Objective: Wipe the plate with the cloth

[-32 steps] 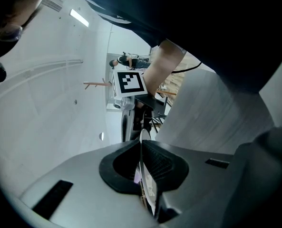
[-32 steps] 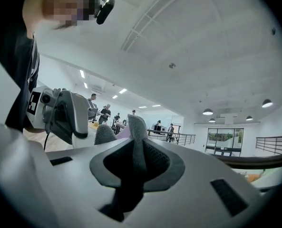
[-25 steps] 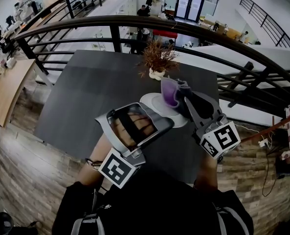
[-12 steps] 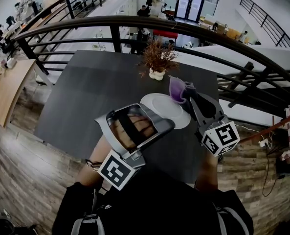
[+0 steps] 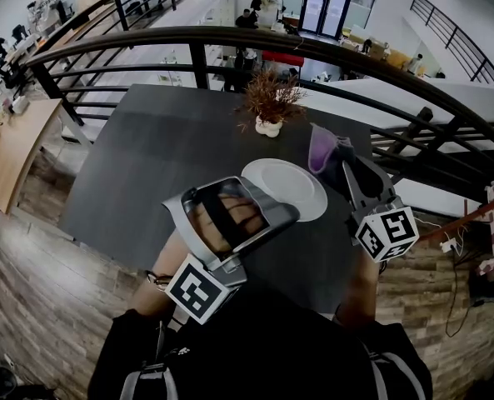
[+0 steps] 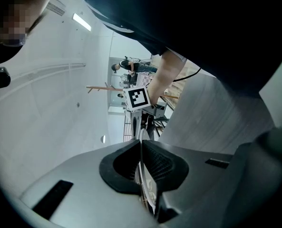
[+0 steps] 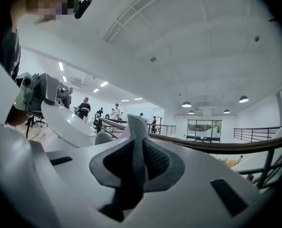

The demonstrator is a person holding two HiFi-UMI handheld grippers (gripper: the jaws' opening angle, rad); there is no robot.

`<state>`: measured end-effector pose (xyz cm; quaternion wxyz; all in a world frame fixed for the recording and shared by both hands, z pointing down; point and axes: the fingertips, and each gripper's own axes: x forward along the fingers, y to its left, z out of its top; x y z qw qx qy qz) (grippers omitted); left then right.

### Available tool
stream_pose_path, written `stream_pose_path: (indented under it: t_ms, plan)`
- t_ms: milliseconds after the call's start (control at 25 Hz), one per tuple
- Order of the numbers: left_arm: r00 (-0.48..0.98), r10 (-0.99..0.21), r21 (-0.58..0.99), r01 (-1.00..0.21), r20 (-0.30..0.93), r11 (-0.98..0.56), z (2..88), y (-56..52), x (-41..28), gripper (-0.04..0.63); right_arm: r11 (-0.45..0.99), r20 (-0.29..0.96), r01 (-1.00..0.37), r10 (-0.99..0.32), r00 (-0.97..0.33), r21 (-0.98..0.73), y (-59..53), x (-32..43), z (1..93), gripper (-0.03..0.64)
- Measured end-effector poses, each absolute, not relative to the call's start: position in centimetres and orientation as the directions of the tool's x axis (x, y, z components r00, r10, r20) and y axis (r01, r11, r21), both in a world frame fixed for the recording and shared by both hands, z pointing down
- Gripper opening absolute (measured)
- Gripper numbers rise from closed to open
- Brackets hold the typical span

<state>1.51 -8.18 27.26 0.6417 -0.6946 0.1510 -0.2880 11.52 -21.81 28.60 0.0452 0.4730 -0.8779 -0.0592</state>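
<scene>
So in the head view the left gripper (image 5: 281,212) has the white plate (image 5: 290,182) by its near-left rim, over the near right part of the desk (image 5: 163,157). The gripper's bulky body covers that bit of rim. Its own view settles it: the jaws are pressed onto the thin rim, seen edge-on, with the other gripper's marker cube (image 6: 138,98) beyond.

The right gripper (image 5: 341,160) is pinching the purple cloth (image 5: 321,150), which is bunched up and pokes out past the tips. It's just off the plate's right rim, toward the desk's right edge, not on the plate. Only the right gripper view shows the plate side-on and tilted.

Near the far edge there's a dried plant (image 5: 271,97) in a small white pot (image 5: 268,127), and a dark railing (image 5: 230,38) curves behind the desk.
</scene>
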Motion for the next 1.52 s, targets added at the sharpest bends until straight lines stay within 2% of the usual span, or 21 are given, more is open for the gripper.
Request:
stream_pose_path:
  t_ms: [240, 520, 800, 1040, 1240, 1520]
  plan:
    - [0.792, -0.577, -0.979, 0.161, 0.202, -0.122, 27.2, -8.2, 1.4, 0.021, 0.596, -0.049, -0.793, -0.795, -0.605, 0.125, -20.4, 11.0, 25.7, 0.052]
    - [0.796, -0.572, -0.98, 0.161, 0.197, -0.113, 26.9, -8.1, 1.6, 0.021, 0.73, -0.103, -0.674, -0.666, -0.739, 0.112, -17.9, 7.5, 23.2, 0.052]
    - [0.799, -0.566, -0.979, 0.167, 0.203, -0.116, 27.1, -7.9, 2.0, 0.021, 0.767, 0.005, -0.583, -0.607, -0.795, 0.269, -16.6, 3.4, 23.5, 0.052]
    - [0.802, -0.559, -0.978, 0.178, 0.209, -0.11, 27.3, -7.4, 2.2, 0.021, 0.81, -0.014, -0.517, -0.535, -0.845, 0.278, -15.5, 1.6, 22.9, 0.052]
    - [0.805, -0.555, -0.977, 0.188, 0.212, -0.101, 27.4, -7.0, 2.3, 0.021, 0.829, 0.059, -0.44, -0.488, -0.871, 0.346, -15.1, 0.0, 23.4, 0.052]
    - [0.81, -0.547, -0.977, 0.191, 0.209, -0.092, 27.3, -6.7, 2.5, 0.023, 0.8, 0.163, -0.467, -0.554, -0.816, 0.377, -16.6, 0.5, 25.3, 0.052]
